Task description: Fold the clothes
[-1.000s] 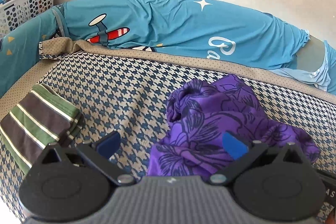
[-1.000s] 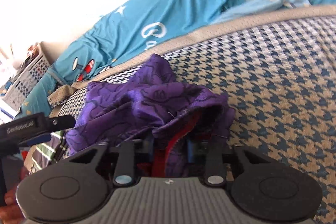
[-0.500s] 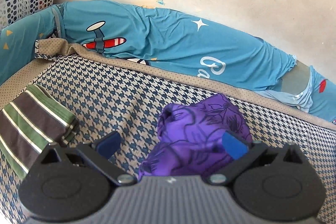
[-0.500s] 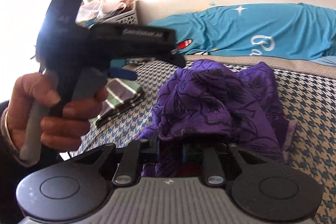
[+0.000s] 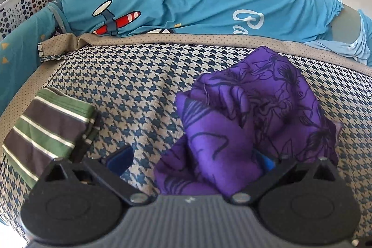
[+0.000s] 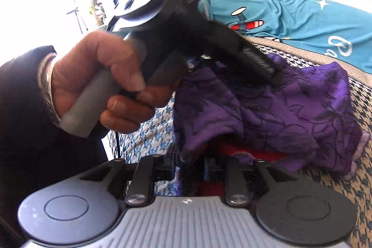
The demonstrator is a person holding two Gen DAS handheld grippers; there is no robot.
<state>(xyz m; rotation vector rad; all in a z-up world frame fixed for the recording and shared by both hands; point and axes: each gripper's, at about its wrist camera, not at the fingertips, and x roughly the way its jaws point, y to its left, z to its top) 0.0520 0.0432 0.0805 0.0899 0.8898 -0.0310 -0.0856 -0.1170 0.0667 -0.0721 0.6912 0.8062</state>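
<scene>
Now the left gripper (image 5: pixel 194 159) gapes wide over the purple cloth (image 5: pixel 251 122) heaped on the bed (image 5: pixel 130 85). Right gripper (image 6: pixel 189 169) pinches its edge, jaws opening. Pillow (image 5: pixel 209 4) lettering reads "Ba".

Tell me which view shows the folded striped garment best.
The left wrist view. There the striped garment lies folded in plain sight on the houndstooth cover, left of the purple cloth. In the right wrist view it cannot be seen; the hand fills that side.
</scene>
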